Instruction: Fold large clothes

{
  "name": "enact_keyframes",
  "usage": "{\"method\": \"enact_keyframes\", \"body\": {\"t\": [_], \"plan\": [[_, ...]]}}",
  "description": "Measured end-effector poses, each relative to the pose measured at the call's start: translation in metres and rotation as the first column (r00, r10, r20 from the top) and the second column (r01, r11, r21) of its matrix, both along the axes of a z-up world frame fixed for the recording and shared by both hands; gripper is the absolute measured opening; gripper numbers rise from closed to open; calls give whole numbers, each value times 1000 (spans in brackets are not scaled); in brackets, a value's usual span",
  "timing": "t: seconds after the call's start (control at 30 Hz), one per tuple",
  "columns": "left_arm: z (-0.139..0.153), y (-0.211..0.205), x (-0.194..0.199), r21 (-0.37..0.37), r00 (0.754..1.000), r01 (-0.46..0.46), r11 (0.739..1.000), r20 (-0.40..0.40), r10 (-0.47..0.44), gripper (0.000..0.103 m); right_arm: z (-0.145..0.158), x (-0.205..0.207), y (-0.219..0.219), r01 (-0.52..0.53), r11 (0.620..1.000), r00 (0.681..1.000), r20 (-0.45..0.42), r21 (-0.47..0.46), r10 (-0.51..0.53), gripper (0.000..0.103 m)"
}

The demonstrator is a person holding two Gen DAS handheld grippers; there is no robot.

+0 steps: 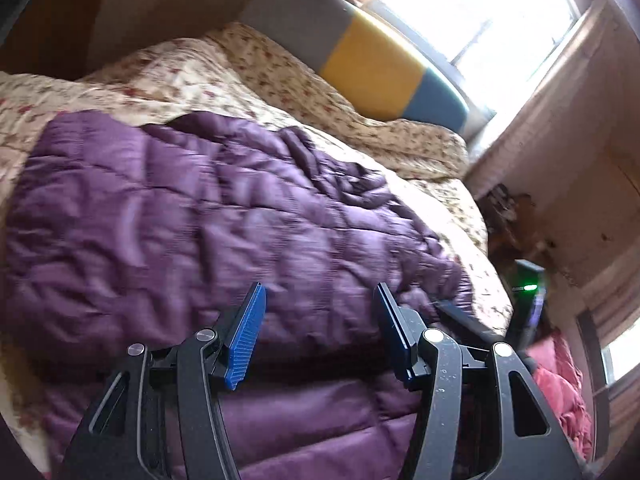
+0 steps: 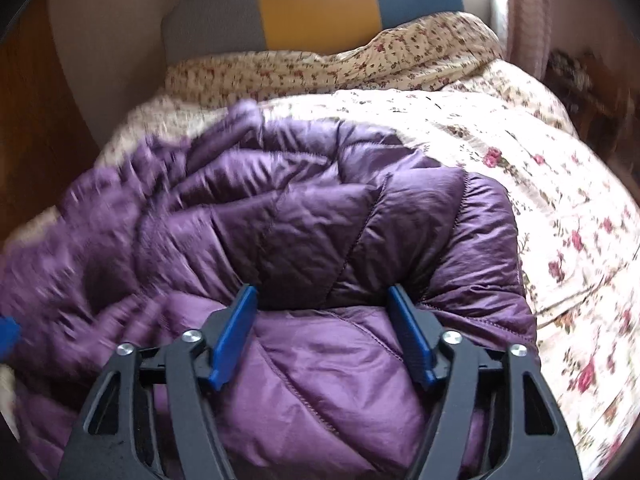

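A large purple quilted puffer jacket [image 1: 192,216] lies spread on a bed with a floral cover [image 1: 168,68]. My left gripper [image 1: 320,300] is open, its blue pads wide apart just above the jacket's near part, holding nothing. In the right wrist view the jacket [image 2: 304,216] lies bunched, with a folded edge on its right side. My right gripper [image 2: 322,300] is open, its fingers spread over a fold of the jacket, not closed on it. A blue bit of the left gripper [image 2: 7,334] shows at the far left edge.
A grey, yellow and blue headboard [image 1: 360,52] stands at the far end of the bed, below a bright window [image 1: 492,20]. A pink cloth [image 1: 560,392] lies off the bed's right side. A dark device with a green light [image 1: 528,300] stands there too.
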State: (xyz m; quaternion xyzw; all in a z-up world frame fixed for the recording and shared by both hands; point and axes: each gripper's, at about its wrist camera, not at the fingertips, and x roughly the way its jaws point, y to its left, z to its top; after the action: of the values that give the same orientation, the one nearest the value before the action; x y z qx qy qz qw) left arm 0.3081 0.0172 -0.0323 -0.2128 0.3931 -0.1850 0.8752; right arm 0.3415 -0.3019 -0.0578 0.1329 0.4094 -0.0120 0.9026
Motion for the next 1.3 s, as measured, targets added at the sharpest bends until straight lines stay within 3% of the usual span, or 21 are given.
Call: {"method": "enact_keyframes", "body": {"t": [0.2,0.33,0.37,0.4,0.43,0.53,0.7,0.9,1.07,1.3], "plan": [[-3,21,-5,19,999,-50,999,4,50,56,20,3,16,-122,965,992,41,232,115,61],[0,26,-8,27,998,-63,998,20,62,56,14,11,40,-179,940,983,3,291,186,62],[2,29,-9,29,997,-69,997,29,68,56,12,13,46,-188,940,980,-7,284,198,59],[4,31,-10,28,997,-74,997,36,73,56,11,13,50,-195,944,979,-11,266,205,35],[5,35,-11,29,996,-81,996,43,80,56,12,12,52,-192,950,979,-11,245,201,21],[11,50,-13,36,990,-127,991,67,124,56,16,5,51,-163,972,986,3,168,165,10],[11,76,-7,54,979,-197,979,69,193,56,19,-2,32,-85,996,996,5,15,85,8],[-1,65,11,147,989,-142,979,51,136,56,7,-7,15,-24,990,999,-37,-141,19,8],[-33,48,24,224,995,-87,971,-30,96,56,-15,-10,12,-37,980,997,-72,-196,23,9],[-50,39,21,269,994,-103,958,-14,111,56,-28,-6,15,-29,974,998,-57,-224,16,10]]}}
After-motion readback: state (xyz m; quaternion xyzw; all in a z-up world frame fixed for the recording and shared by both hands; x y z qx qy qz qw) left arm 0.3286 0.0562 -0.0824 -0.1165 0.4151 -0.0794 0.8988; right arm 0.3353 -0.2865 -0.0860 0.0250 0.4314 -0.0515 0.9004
